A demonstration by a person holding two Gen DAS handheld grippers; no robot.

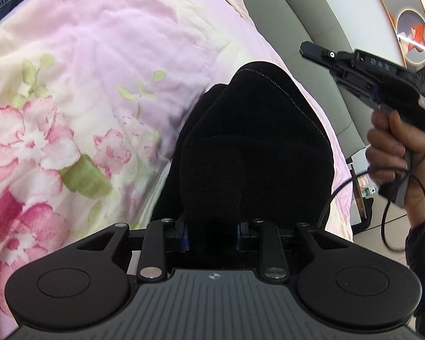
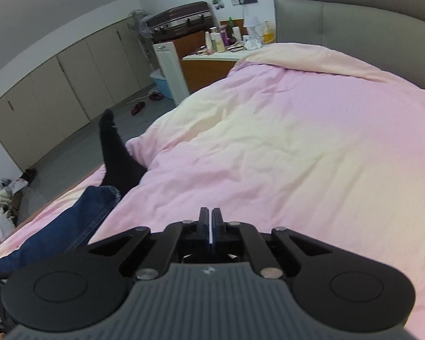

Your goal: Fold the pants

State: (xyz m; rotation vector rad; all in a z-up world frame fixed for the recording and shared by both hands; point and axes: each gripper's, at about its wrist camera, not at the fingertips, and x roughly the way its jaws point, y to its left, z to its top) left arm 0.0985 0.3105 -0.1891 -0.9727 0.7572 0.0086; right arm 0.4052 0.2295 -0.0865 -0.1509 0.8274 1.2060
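**Left gripper clamps the black pants; right gripper closed on nothing**

A pink floral quilt (image 1: pixel 85 90) covers the bed. The black pants (image 1: pixel 255 147) lie bunched on it, running away from the left gripper (image 1: pixel 212 238), whose jaws pinch the near fabric. To their right, clear of the cloth, a hand (image 1: pixel 399 153) holds the right gripper (image 2: pixel 211 226) in the air, its jaws pressed together and empty.

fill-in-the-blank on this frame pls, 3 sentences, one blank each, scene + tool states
1. The left tool is clamped on bunched ____ fabric, the pants.
2. The right tool has its jaws ____, with nothing between them.
3. In the right wrist view, a pair of blue ____ lies on the pink quilt.

Missing words: black; shut; jeans
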